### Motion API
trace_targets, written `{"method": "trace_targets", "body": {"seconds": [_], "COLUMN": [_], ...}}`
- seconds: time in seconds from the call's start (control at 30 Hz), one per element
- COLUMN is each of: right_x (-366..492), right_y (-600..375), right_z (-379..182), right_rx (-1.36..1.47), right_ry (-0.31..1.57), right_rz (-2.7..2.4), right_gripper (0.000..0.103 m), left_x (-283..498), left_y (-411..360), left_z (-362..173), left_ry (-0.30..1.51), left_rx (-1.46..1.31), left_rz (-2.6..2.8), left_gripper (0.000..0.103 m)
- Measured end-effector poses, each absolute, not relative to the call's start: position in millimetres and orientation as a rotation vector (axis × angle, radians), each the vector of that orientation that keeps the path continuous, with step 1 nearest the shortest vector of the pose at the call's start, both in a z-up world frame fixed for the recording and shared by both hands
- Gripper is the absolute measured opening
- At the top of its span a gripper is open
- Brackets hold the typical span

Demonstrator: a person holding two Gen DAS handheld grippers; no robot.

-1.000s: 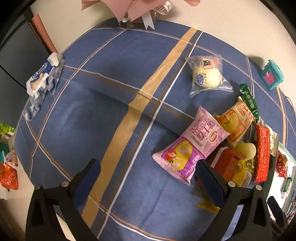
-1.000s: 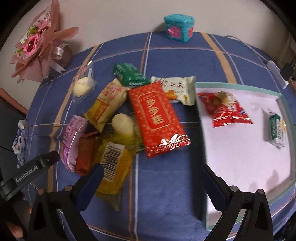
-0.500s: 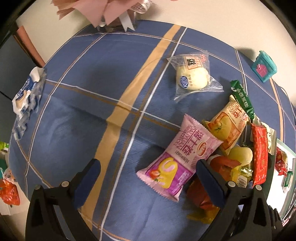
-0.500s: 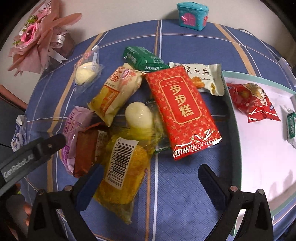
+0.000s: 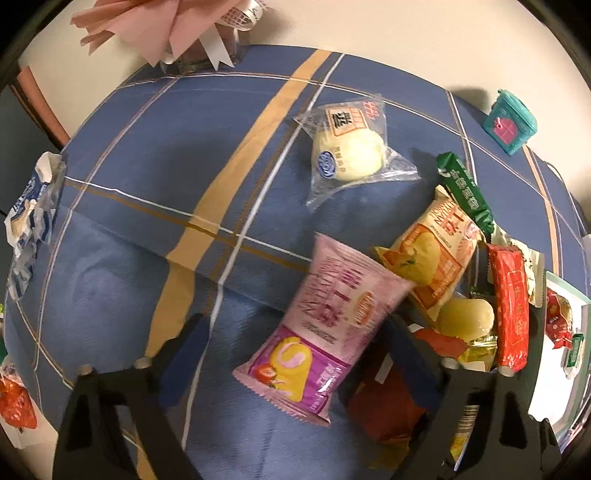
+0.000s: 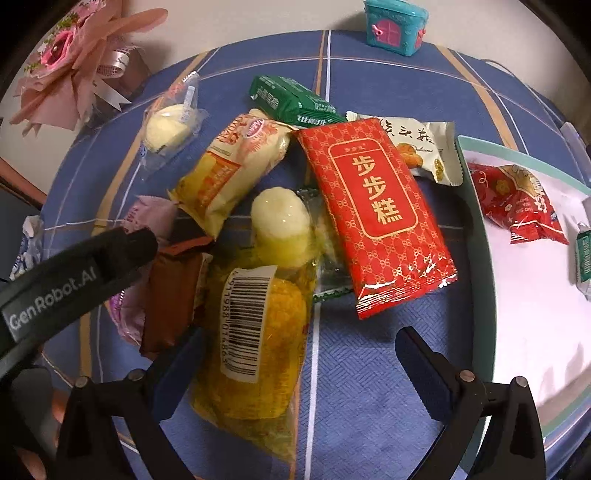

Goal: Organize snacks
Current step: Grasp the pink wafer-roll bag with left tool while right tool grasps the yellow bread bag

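Note:
A heap of snack packs lies on the blue plaid tablecloth. My left gripper is open, its jaws either side of the pink pack, low over it. My right gripper is open over the yellow corn pack, with the red pack just beyond. Around them lie an orange-yellow pack, a brown pack, a green pack, a cream pack and a clear-wrapped bun. The white tray holds a red bag and a small green pack.
A pink bouquet stands at the table's far left edge. A teal toy house box stands at the far edge. A blue-white wrapper lies at the left edge. The left gripper's body crosses the right wrist view.
Both grippers have moved forward and down toward the heap. The left now straddles the pink pack; the right has closed in on the corn pack. Both stay open.

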State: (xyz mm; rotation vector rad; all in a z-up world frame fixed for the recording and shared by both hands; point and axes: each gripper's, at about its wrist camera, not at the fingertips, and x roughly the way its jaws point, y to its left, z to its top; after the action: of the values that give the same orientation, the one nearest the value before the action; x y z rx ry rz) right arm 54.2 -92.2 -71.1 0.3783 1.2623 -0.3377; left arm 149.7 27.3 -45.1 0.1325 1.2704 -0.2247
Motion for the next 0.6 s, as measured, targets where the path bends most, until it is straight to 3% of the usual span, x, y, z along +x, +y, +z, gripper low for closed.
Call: {"method": "trace_targets", "body": {"seconds": [0.07,0.2,0.27,0.47,0.6], "right_x": [55,49,46,41,41], "right_y": [-91,-91,-94,-89,-85], "right_z": [-70,-65,-64,-56,-58], "right_rx": [0.372,0.372,0.386,0.414,0.419], "right_ry": [1.257,1.246,1.242,1.227,1.223], "right_rz": [-0.338,-0.321,-0.297,-0.230,-0.214], "right_gripper": [0.098,0.084,0.072,0.049,0.047], "left_x": [148,146,142,133,128], "left_y": [25,23,21,19,21], "left_z": [-45,-47,-47,-44,-44], "left_ry": [1.278,1.311,1.314,1.316,1.320], "left_rx": [0.134,0.110,0.117,0.112,0.106], "left_rz": [-0.236,-0.258,-0.250,-0.229,-0.218], "left_gripper": [0.071,0.056,0.050,0.041,0.041]}}
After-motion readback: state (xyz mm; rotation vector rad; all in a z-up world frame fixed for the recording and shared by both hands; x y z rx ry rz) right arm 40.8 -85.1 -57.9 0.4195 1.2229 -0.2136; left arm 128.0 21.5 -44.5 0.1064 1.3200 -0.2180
